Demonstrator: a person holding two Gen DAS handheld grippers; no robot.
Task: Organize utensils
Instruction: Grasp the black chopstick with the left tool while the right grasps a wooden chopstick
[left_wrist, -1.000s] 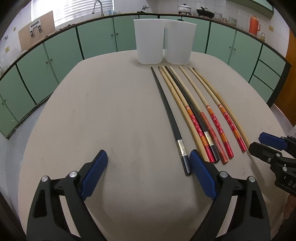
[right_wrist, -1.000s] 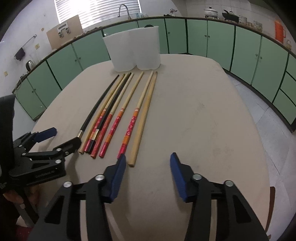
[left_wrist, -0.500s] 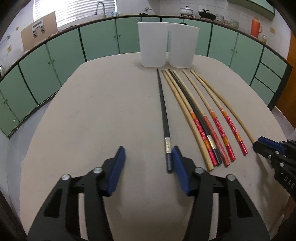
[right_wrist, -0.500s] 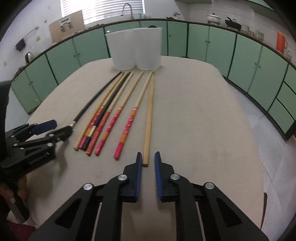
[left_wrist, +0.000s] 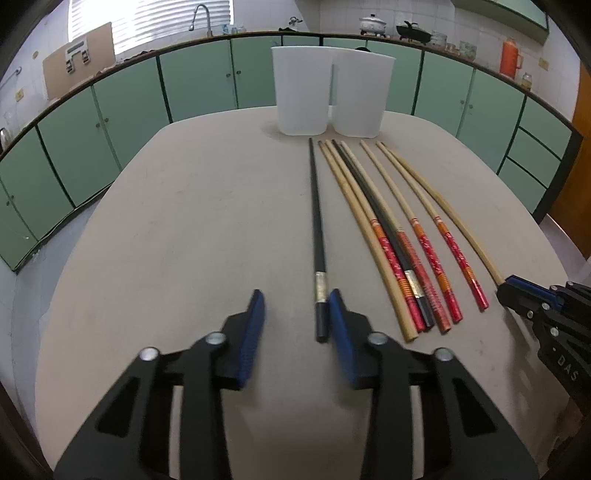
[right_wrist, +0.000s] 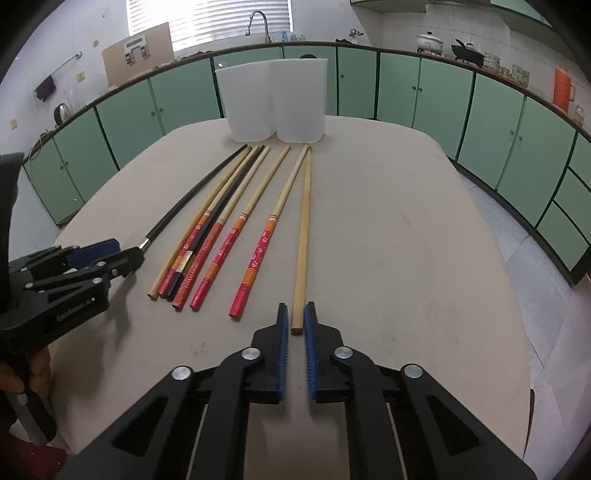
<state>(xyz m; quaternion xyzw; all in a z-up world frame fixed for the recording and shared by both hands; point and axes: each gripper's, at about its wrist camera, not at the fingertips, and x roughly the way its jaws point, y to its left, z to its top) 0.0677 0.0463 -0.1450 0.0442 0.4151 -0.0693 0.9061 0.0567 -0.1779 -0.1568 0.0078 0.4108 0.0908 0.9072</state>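
Several chopsticks lie side by side on the beige table (left_wrist: 184, 240), tips toward two white tubs (left_wrist: 301, 96) (left_wrist: 360, 98). My left gripper (left_wrist: 295, 299) straddles the near end of the leftmost black chopstick (left_wrist: 317, 229). Its jaws are closing; the right pad touches the stick and the left pad stands well off. My right gripper (right_wrist: 296, 307) is shut on the near end of the plain wooden chopstick (right_wrist: 303, 229), the rightmost one. Between them lie red-handled chopsticks (right_wrist: 258, 254), another plain one and a second black chopstick (left_wrist: 380, 218).
Green cabinets ring the table on all sides. The table's right edge (right_wrist: 517, 295) drops to a tiled floor. A hand (right_wrist: 22, 373) holds the left gripper's handle at the lower left of the right wrist view.
The left jaws narrowed from wide open until the black chopstick's end lay between them. The right jaws closed from half open onto the plain chopstick's end.
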